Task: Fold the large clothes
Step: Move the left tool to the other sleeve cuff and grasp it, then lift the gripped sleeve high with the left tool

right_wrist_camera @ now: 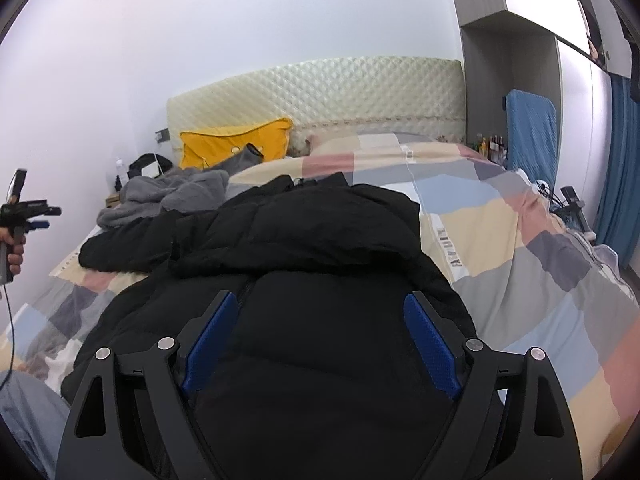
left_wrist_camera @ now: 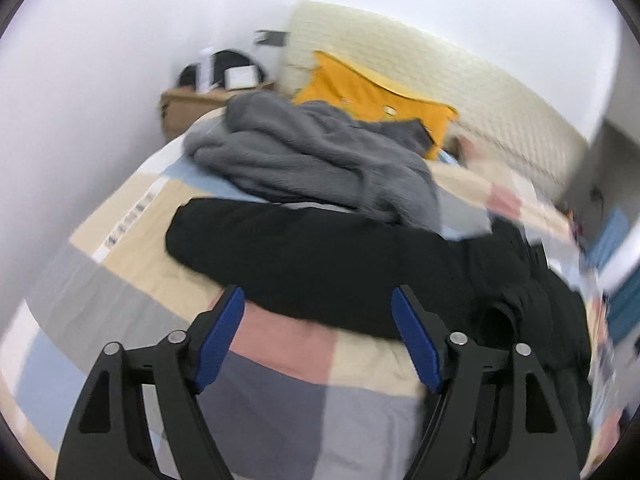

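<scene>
Bed (right_wrist_camera: 520,264), covered by a patchwork quilt (left_wrist_camera: 132,240) in beige, grey, pink and pale blue blocks, backed by a cream quilted headboard (right_wrist_camera: 320,88). Lying on the quilt: a black puffer jacket (right_wrist_camera: 304,264) spread across the near part, one sleeve extended leftward; a rumpled grey fleece garment (left_wrist_camera: 312,156) just beyond it. A yellow pillow (right_wrist_camera: 232,146) leans at the headboard.

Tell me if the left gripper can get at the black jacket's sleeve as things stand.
Probably yes. The left gripper is open and empty, with the black jacket's sleeve lying flat on the patchwork duvet just ahead of its fingers. The grey fleece lies farther back, so nothing blocks the way.
</scene>
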Motion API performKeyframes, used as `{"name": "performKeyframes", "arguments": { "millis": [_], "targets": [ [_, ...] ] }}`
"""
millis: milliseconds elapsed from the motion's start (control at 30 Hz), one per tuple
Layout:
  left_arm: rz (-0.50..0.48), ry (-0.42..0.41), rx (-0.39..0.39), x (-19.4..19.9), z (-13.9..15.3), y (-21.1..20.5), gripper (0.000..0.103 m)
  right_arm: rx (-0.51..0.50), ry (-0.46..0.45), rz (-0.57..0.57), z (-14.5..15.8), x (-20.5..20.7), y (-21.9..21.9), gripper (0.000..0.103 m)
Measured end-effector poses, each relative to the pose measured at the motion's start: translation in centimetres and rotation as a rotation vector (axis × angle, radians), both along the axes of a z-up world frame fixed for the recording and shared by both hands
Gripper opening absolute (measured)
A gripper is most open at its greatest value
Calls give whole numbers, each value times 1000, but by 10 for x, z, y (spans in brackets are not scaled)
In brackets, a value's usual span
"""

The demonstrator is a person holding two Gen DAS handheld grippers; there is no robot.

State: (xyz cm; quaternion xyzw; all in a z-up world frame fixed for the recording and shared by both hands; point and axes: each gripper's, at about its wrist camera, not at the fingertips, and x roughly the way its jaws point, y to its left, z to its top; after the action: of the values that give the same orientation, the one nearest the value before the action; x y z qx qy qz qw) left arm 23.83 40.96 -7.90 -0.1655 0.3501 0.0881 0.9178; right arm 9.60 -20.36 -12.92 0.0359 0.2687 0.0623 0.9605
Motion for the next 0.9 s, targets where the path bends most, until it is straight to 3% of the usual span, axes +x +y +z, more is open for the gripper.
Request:
{"name": "performKeyframes", "arguments": {
  "millis": [100,300,500,567,700,833,900],
  "targets": [
    [86,-24,-99,3,-27,40,84,-1,11,9,-2,0,4,85],
    [173,3,-312,18,-98,106,85,-45,36,-9,-4,12,19,85],
    [258,-128,-641,31,-162,155,84,-48,87,-20,-14,32,33,85],
    [270,-123,-663,44,-177,162,83,-30,99,-26,-16,38,35,85],
    [280,-135,-589,65,-187,167,79,-63,116,-80,-21,51,40,85],
    [280,-124,-614,86,-203,174,79,-76,115,-104,-21,60,45,85],
    [305,-104,-587,96,-205,174,79,-69,119,-108,-21,63,46,85]
  ]
}}
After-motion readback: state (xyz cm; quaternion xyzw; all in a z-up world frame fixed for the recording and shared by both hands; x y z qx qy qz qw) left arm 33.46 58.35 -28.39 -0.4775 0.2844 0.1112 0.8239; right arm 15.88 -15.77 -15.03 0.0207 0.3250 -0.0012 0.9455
